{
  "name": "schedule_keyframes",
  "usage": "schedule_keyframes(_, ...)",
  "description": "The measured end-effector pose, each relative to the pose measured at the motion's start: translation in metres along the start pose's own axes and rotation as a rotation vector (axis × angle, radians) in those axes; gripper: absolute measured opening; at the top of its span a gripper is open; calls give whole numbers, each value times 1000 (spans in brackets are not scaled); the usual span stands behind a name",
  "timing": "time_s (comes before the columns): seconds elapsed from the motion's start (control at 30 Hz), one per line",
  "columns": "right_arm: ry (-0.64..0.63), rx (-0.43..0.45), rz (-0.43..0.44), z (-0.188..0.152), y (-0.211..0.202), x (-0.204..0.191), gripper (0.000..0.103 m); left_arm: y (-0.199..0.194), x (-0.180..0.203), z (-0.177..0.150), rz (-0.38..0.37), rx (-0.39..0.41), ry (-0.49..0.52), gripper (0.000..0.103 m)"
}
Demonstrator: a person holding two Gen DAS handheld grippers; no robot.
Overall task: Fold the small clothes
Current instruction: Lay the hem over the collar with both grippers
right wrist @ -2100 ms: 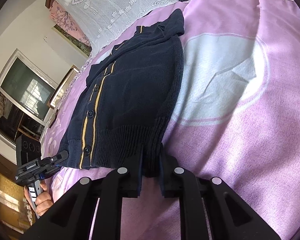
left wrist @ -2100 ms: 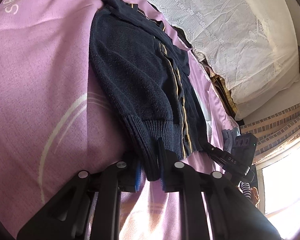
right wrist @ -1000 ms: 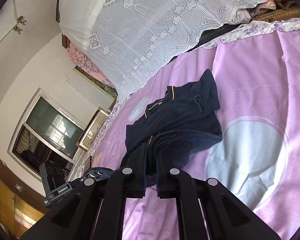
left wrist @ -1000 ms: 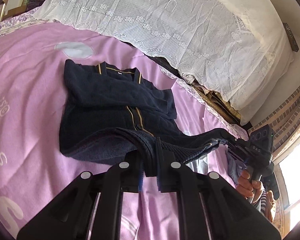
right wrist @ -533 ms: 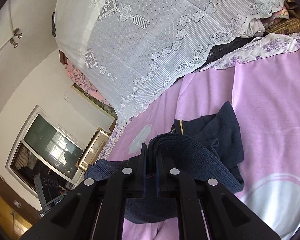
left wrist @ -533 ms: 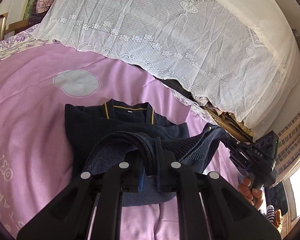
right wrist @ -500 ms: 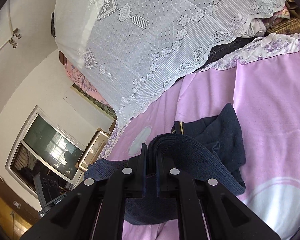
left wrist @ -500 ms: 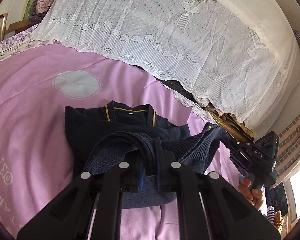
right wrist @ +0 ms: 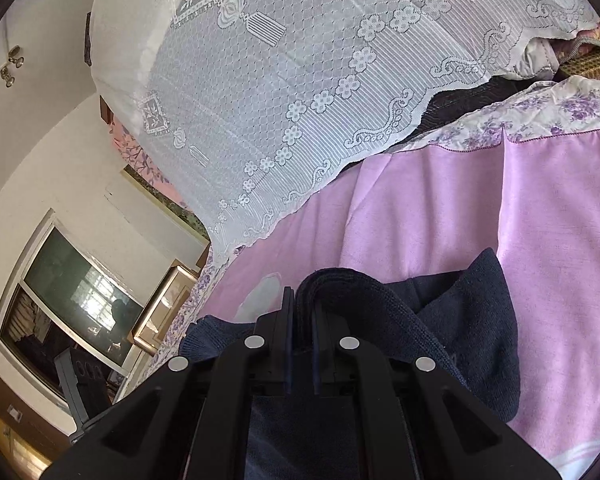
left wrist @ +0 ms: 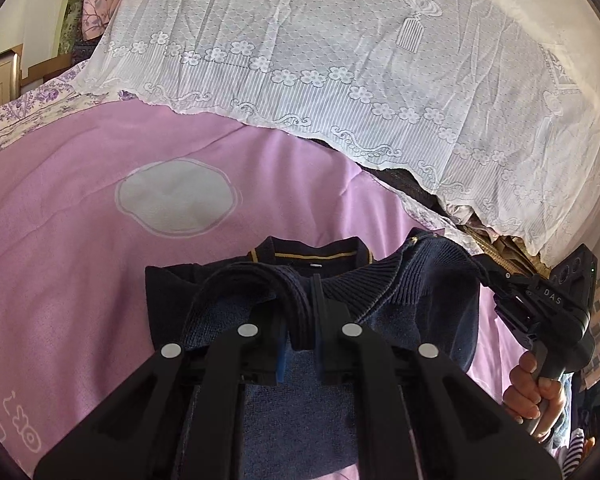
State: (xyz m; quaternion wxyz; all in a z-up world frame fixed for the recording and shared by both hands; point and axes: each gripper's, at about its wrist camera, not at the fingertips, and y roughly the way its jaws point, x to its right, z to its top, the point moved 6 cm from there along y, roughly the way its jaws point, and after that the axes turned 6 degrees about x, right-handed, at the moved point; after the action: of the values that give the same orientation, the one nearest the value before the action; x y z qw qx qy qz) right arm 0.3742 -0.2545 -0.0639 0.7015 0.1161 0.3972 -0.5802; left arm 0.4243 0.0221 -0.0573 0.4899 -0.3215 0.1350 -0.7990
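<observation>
Left wrist view: pink sheet (left wrist: 80, 272) across the bed, grey round patch (left wrist: 176, 202) printed on it toward the left, white lettering at the bottom left edge; navy cardigan (left wrist: 432, 308) lies mid-sheet, its yellow-striped collar (left wrist: 308, 254) toward the lace cover (left wrist: 340, 60) at the head end; left gripper (left wrist: 300, 320) pinched tight on a ribbed fold of the cardigan, lifted, fabric humped over the jaws and draping down both sides; to the right the right gripper (left wrist: 488, 276) clamps the other end of the same ribbed edge, knit stretched between the two; hand (left wrist: 536, 392) on its handle at the right edge of frame, brick wall behind it. Right wrist view: window (right wrist: 64, 308) and framed picture (right wrist: 164, 304) on the white wall at left, part of the left gripper (right wrist: 80, 384) low at left, tips hidden; lace cover top centre; right gripper (right wrist: 302, 328) jaws narrow, closed on a thick fold of cardigan (right wrist: 472, 332), rest of it heaped to the right on the sheet (right wrist: 560, 240); floral border (right wrist: 540, 116) of the sheet near the head end, top right
</observation>
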Motion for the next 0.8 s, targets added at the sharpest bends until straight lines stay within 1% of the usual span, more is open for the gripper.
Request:
schedule_keyframes(0.23, -13, -35, -40, -2, 35, 16, 8, 32, -12, -6, 37, -20, 3, 9)
schedule_keyframes(0.4, 39, -77, -83, -12, 56, 46, 8, 58, -23, -19, 58, -67, -17, 10)
schedule_keyframes(0.57, 37, -107, -125, -23, 71, 62, 8, 66, -28, -25, 78, -77, -13, 12)
schedule_keyframes(0.67, 35, -123, -139, -26, 78, 69, 8, 69, -36, -27, 79, -89, -49, 17)
schedule_keyframes(0.73, 34, -135, -147, -28, 83, 74, 8, 73, -44, -30, 56, -108, -103, 18)
schedule_keyframes(0.8, 51, -133, -128, -30, 84, 78, 10, 70, -51, -29, 32, -113, -158, 25)
